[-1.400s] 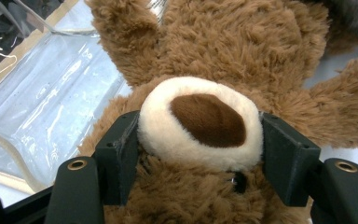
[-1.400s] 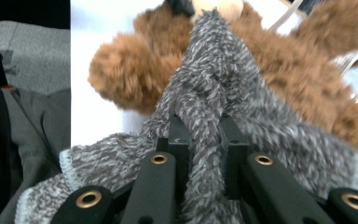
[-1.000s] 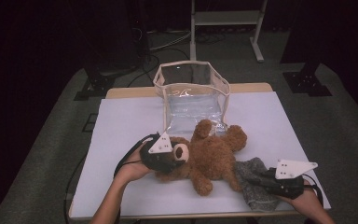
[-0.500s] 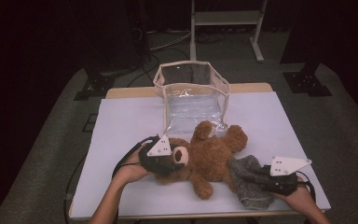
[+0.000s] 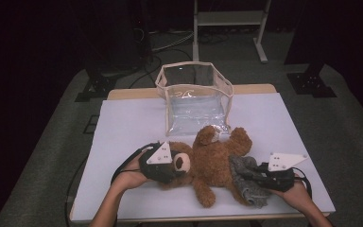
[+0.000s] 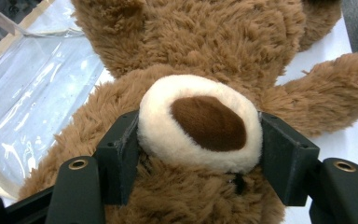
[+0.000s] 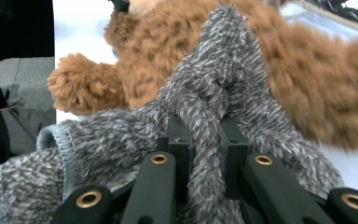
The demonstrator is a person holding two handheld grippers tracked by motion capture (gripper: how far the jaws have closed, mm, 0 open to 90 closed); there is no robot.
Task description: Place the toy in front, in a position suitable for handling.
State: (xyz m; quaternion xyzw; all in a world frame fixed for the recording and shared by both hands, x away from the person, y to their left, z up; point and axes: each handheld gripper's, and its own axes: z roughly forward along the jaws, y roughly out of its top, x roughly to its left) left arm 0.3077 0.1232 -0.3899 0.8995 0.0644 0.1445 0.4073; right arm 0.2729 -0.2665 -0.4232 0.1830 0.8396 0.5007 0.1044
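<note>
A brown teddy bear (image 5: 217, 163) lies on its back on the white table (image 5: 123, 132), head to the left. My left gripper (image 5: 180, 164) is shut on the bear's head, and its jaws press both sides of the cream muzzle (image 6: 200, 126). A fuzzy grey knitted cloth (image 5: 246, 187) lies over the bear's lower body at the right. My right gripper (image 5: 248, 174) is shut on a pinched fold of this grey cloth (image 7: 205, 107), which stands up between its jaws against the brown fur (image 7: 284, 79).
A clear plastic bag (image 5: 196, 101) with beige trim stands open just behind the bear at mid table. Its clear side (image 6: 32, 102) lies close by the bear's ear. The table's front edge is near both hands. Stands and cables sit on the dark floor beyond.
The right gripper has edged a little left toward the bear with the grey cloth in it. The left gripper and the bear's head have stayed put.
</note>
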